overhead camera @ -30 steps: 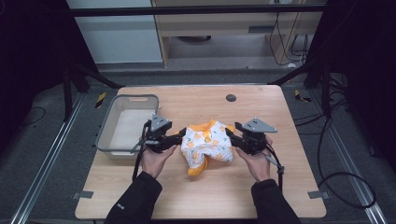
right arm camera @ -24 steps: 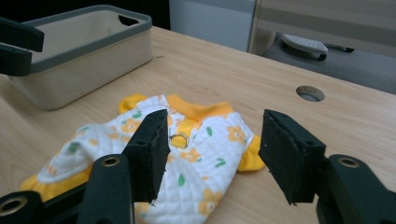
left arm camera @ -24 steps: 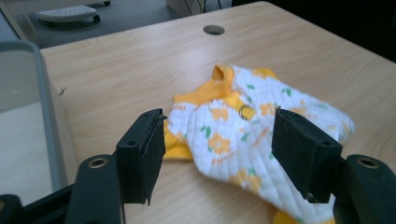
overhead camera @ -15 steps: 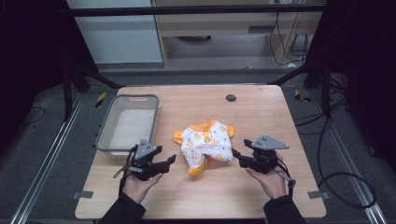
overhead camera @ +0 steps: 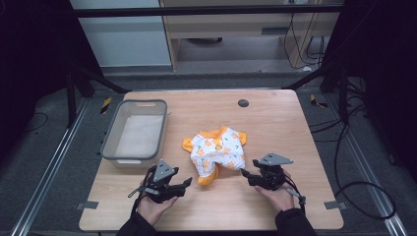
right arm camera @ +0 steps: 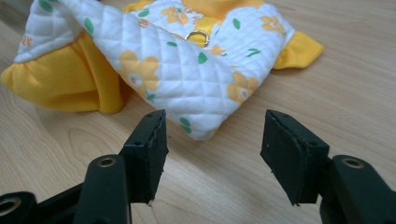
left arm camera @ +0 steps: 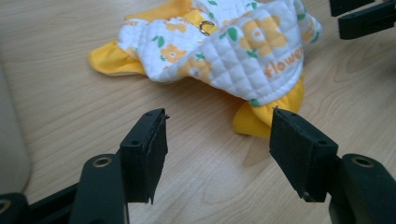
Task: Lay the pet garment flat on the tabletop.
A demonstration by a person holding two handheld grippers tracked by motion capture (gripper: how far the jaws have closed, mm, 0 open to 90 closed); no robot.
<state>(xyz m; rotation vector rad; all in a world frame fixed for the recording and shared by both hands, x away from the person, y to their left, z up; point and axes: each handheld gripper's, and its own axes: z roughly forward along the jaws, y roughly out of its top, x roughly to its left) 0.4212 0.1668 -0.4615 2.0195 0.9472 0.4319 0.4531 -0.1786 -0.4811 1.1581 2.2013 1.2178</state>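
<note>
- Light wooden table (overhead camera: 295, 123) is carrying everything; the landmark is the grey rectangular plastic bin (overhead camera: 109, 147), sitting at the table's left side, no clothing in it.
- White quilted garment with orange flowers and yellow frills (overhead camera: 219, 151) is lying crumpled to the right of the bin, well apart from its wall, touching neither gripper.
- Left gripper (overhead camera: 187, 182) is hovering just in front of the bin's near right corner, jaws standing wide, nothing between them; in its own view the yellow hem frill (left arm camera: 254, 122) is lying just ahead.
- Right gripper (overhead camera: 244, 173) is sitting further right of the bin, beyond the garment, jaws wide and only just finished opening, nothing between them; the white quilted corner (right arm camera: 201, 128) is right ahead.
- Judgement: a re-grip is being set up. Go low, bite one layer at opposite edges, avoid the small metal ring (right arm camera: 197, 36), lift both sides evenly.
</note>
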